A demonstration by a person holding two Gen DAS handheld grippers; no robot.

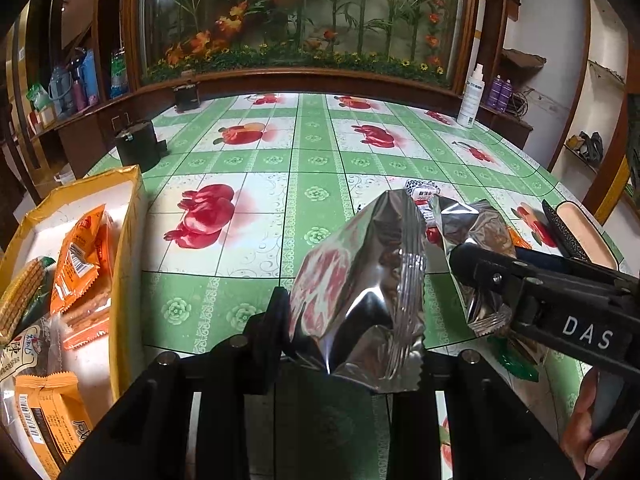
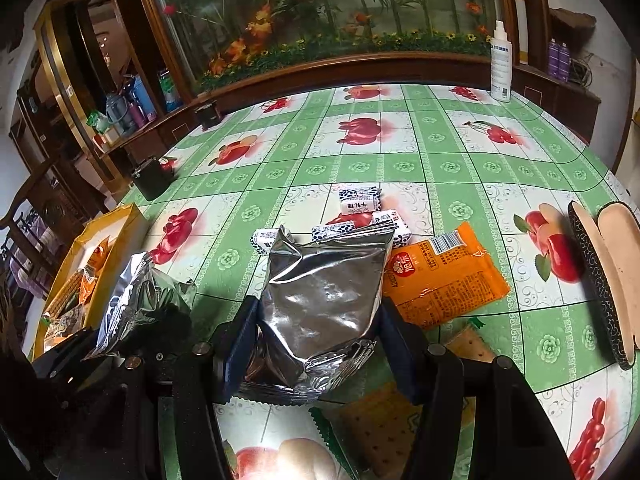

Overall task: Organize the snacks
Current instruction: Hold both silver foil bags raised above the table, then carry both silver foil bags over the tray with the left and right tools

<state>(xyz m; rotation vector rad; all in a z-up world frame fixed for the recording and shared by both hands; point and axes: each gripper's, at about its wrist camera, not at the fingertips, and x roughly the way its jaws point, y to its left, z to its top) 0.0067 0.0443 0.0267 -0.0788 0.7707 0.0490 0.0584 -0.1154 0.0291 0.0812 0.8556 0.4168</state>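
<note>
While our left gripper clamps one silver foil packet above the worktop, our right gripper holds a second foil packet between its fingers, just to the right of the first. Left of the left gripper sits the yellow box with orange snack packs inside. Ahead of the right gripper lie small white candies (several, clustered), with an orange packet to its right and crackers beneath.
</note>
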